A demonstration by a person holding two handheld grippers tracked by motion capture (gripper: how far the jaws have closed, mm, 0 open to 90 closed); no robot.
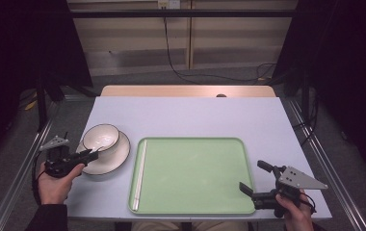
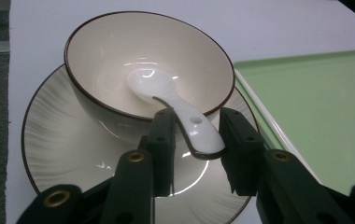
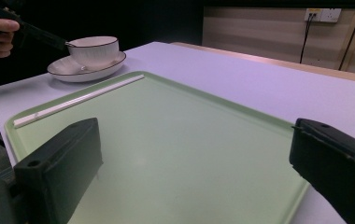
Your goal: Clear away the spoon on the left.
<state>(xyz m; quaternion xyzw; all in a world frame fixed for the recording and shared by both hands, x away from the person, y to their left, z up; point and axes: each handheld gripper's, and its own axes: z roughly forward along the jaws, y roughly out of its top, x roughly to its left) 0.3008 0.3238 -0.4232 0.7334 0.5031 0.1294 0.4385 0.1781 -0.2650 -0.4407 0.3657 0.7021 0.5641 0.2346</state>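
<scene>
Resting in a cream ceramic bowl with a dark brown rim [image 2: 150, 70], a white ceramic spoon [image 2: 173, 107] is seen with its scoop down in the bowl and its handle leaning out over the near rim. The handle lies between the two black jaws of the left tongs [image 2: 195, 140]; the left jaw is touching or nearly touching it, while a gap is left at the right jaw, so the spoon is not yet clamped and the left tongs are counted as released. The bowl stands on a round cream ribbed plate with a dark rim [image 2: 63, 140], which is set on the pale lilac desk [image 1: 195, 115] at its left, just beside a pale green rectangular plastic tray [image 1: 195, 175]. A pair of white chopsticks [image 1: 140, 174] is laid along the tray's left edge. The right tongs [image 1: 254, 182] are held at the tray's near right corner, jaws spread wide with nothing between them.
</scene>
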